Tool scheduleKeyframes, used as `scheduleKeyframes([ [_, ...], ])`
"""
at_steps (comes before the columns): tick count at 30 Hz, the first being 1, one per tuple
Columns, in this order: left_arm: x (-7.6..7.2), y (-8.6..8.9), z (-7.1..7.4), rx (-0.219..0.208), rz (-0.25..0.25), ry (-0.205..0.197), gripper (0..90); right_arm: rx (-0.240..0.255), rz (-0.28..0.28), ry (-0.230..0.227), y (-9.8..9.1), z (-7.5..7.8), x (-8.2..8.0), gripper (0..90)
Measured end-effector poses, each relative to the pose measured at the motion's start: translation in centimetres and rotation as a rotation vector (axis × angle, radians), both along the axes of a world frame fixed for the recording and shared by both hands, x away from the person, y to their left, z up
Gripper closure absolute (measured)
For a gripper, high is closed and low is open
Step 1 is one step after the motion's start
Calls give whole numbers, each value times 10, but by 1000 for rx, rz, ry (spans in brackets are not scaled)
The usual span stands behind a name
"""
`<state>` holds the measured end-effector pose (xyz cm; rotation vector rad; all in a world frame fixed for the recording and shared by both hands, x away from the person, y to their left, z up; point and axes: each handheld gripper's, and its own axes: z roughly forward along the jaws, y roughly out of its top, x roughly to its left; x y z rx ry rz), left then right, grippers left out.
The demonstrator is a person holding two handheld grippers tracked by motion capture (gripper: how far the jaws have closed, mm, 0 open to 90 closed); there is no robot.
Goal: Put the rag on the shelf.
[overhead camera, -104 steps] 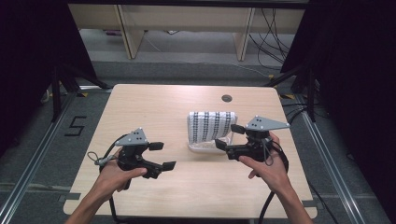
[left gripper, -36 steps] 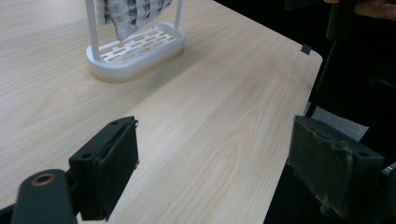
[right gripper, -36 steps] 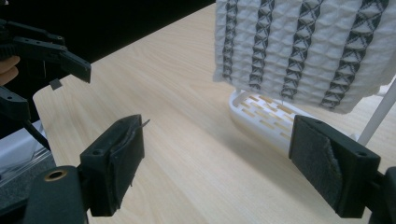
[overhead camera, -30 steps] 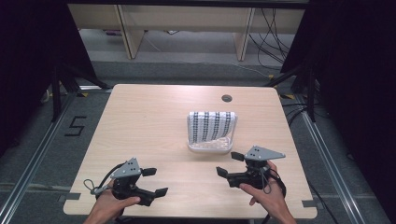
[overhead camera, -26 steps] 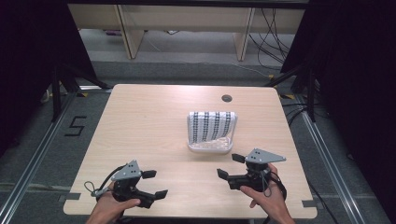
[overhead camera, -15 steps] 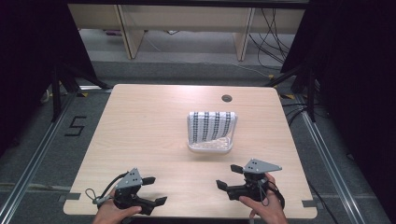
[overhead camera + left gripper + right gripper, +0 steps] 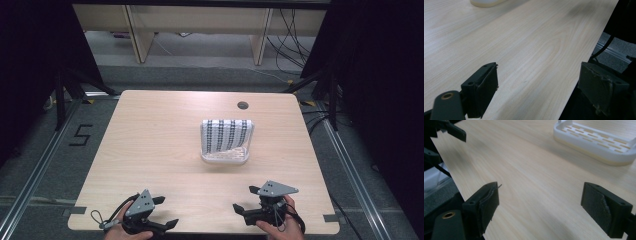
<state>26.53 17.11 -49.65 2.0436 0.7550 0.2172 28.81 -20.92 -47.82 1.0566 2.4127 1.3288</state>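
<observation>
Left gripper [image 7: 159, 212] and right gripper [image 7: 243, 199] both at near table [image 7: 150, 150] edge, jaws wide apart, nothing held – looks like rest pose. White slotted rack [image 7: 225, 140] sits mid-table, well apart from both, tilted panel leaning over its base; free for approach

Your table [image 7: 165, 150] is evenly lit from overhead, while everything around it falls off into near black. Ahead of your right gripper [image 7: 246, 210], the white slatted tray [image 7: 225, 142] throws only a soft shadow. In both gripper views the jaws nearest you are blurred, and a dim smudge of shadow lies on the wood beyond your left gripper [image 7: 537, 92].
</observation>
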Motion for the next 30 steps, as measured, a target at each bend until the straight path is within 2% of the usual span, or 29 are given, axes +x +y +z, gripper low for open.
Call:
scheduleKeyframes([
  [1,-1,-1,-1,-15,17,5,153,-31,-8,1,-2,0,-2,163],
  [2,-1,-1,-2,-20,25,-4,153,-51,-22,-26,-4,-1,-2,163],
  [4,-2,0,-3,9,19,2,153,-60,-41,19,-5,-3,-7,163],
  [5,-3,-2,-5,36,15,-14,153,-56,-42,55,-6,-7,-11,163],
  [6,-3,-2,-5,36,15,-14,154,-56,-42,55,-6,-7,-11,163],
  [7,-4,-4,-6,45,24,-18,154,-77,-40,28,-8,-8,-10,163],
  [8,-2,-4,-6,62,10,-29,155,-95,-38,23,-8,-11,-12,166],
  [9,-3,-5,-6,60,13,-33,155,-95,-38,23,-8,-11,-12,166],
  [10,-2,-4,-5,88,6,-29,155,-106,-39,25,-8,-11,-12,166],
  [11,-3,-7,-6,51,15,-31,156,-105,-24,24,-8,-12,-12,166],
  [12,-3,-6,-5,76,-1,-37,156,-116,-33,31,-7,-12,-13,167],
  [14,-3,-6,-5,78,-1,-38,156,-121,-8,31,-6,-14,-12,169],
  [15,-3,-7,-6,57,11,-35,156,-129,-7,33,-5,-14,-13,170],
  [16,-3,-6,-6,55,12,-33,156,-129,-7,33,-5,-14,-13,170],
  [17,-2,-4,-4,97,8,-28,155,-132,-5,34,-5,-14,-13,171],
  [19,-2,-6,-6,52,18,-39,155,-123,-8,30,-6,-14,-12,172],
  [20,-1,-5,-5,63,23,-32,155,-123,-25,19,-8,-13,-12,172],
  [21,0,-3,-6,69,22,-40,155,-125,-19,21,-8,-13,-11,171],
  [22,0,-4,-6,50,24,-39,155,-127,-18,20,-9,-13,-10,172],
  [23,1,-2,-7,66,32,-45,155,-120,-43,46,-8,-13,-13,173],
  [24,1,-2,-7,66,32,-45,155,-120,-43,46,-8,-13,-13,173],
  [25,1,-1,-6,66,38,-35,155,-129,-27,21,-9,-14,-11,175],
  [28,3,-1,-7,50,50,-41,155,-129,-32,28,-10,-14,-11,183],
  [30,4,2,-8,83,80,-36,155,-127,-32,33,-11,-14,-10,185],
])
